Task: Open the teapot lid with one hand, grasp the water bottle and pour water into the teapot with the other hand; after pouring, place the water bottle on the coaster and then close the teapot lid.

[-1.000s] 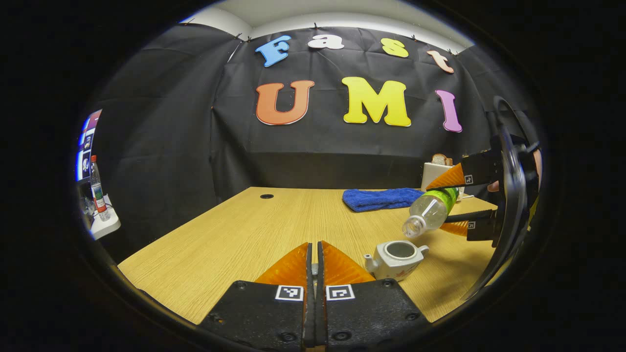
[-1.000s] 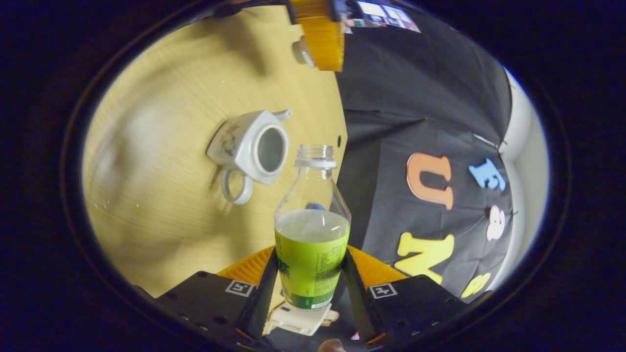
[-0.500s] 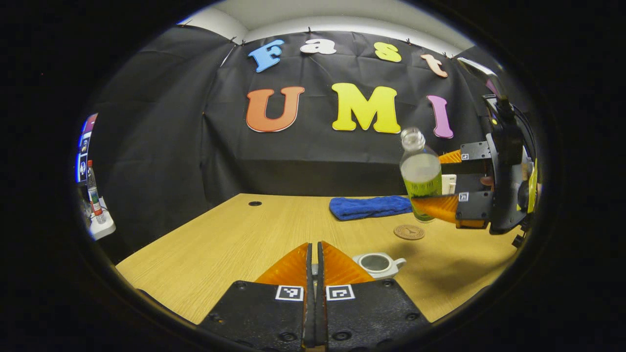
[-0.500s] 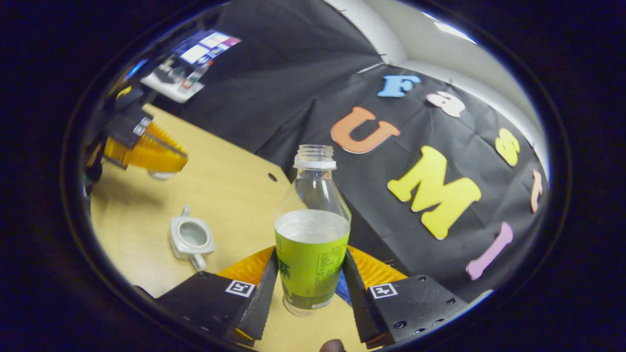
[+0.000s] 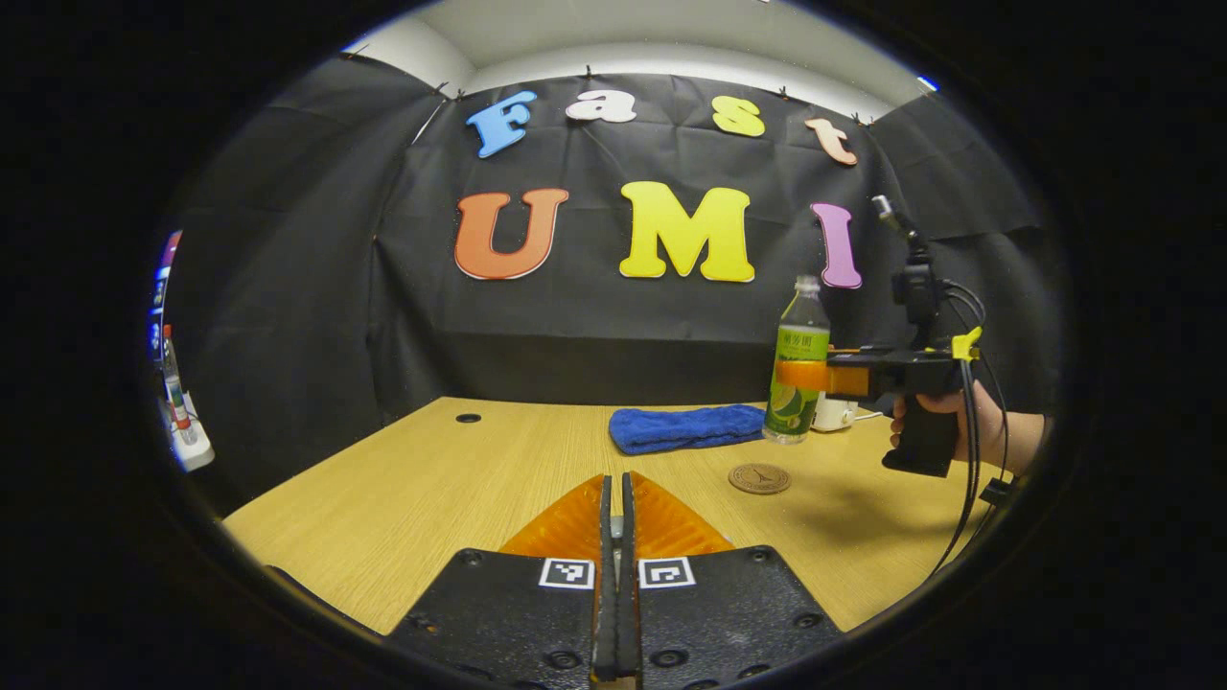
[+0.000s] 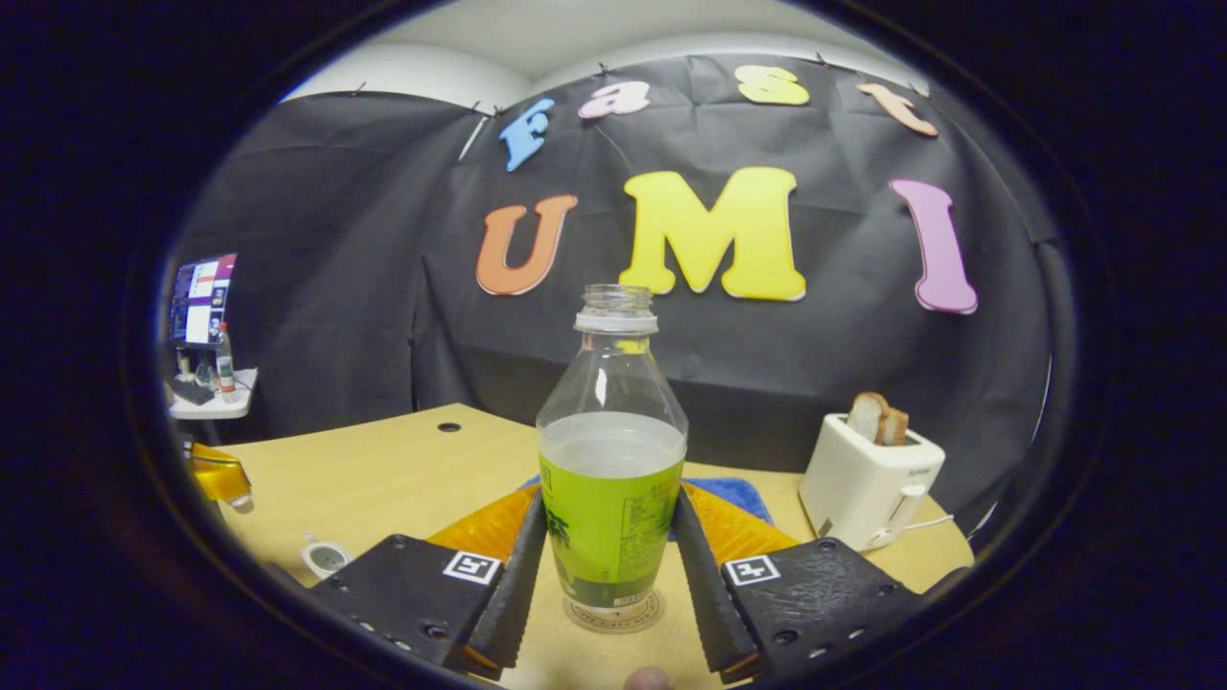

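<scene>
Both jaws clamped: right gripper (image 6: 609, 565) brought water bottle (image 6: 612, 479) upright over coaster (image 5: 759, 478); left gripper (image 5: 615, 517) pinches something small, likely the lid.

left view: low, faces wall | right view: near bottle (image 6: 612, 460) | share table (image 5: 460, 479)

The water bottle (image 6: 612, 450), tipped mouth-down toward the teapot (image 6: 326, 556) a second ago, is now upright in the right gripper (image 6: 610, 575). That gripper has swung away from above the teapot and levelled out, so the right gripper view now faces the booth wall with a toaster (image 6: 868, 479) on the table. In the left gripper view the bottle has moved farther off and hangs above and just behind the coaster (image 5: 758, 478), held by a hand (image 5: 944, 417). The teapot has dropped out of that view, and the blue cloth (image 5: 685, 427) sits more central.
</scene>
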`<state>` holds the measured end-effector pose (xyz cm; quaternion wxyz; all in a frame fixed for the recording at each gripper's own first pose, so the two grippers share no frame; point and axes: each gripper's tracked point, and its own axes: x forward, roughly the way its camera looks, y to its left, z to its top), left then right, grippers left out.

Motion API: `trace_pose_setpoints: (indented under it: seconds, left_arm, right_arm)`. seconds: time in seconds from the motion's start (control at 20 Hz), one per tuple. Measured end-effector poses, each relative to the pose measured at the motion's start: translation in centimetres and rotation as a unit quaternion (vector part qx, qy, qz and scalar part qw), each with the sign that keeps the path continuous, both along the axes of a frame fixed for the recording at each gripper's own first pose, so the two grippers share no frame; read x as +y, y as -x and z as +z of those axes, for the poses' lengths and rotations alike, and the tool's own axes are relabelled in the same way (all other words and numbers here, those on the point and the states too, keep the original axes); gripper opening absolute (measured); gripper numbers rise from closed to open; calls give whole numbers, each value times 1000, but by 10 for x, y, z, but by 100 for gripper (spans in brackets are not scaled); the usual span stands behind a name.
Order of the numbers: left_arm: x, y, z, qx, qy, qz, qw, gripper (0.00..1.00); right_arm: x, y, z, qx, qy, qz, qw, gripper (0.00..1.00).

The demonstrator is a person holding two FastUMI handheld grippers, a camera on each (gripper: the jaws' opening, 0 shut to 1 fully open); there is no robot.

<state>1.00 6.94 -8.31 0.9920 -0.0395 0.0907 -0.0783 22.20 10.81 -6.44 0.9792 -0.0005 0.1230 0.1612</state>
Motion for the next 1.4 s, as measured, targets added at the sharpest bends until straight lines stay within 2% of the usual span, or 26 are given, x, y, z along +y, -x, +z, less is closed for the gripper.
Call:
trace_pose_setpoints:
  seconds: [0.3,0.55,0.9,0.95,1.05,1.25,1.4]
  left_arm:
    - [-1,0,2,-4,-5,-3,1000,2]
    - [1,-1,0,-1,-6,1,1000,3]
    - [1,-3,0,-3,-8,2,1000,3]
    - [1,-2,-1,-2,-7,3,1000,3]
    - [-1,-3,-1,-2,-5,4,1000,3]
    - [-14,-4,-2,-2,-12,0,1000,3]
    - [-24,-7,9,-23,-24,-4,999,3]
  right_arm:
    - [-4,-23,-45,40,-7,-23,999,71]
    - [-2,-26,-57,50,-1,-26,998,70]
    - [2,-25,-66,45,15,-28,998,76]
    - [1,-23,-63,40,14,-30,999,80]
    - [1,-18,-57,32,8,-29,999,99]
    - [-15,9,-38,17,-2,-34,999,99]
    - [-45,42,-24,1,-8,-55,998,98]
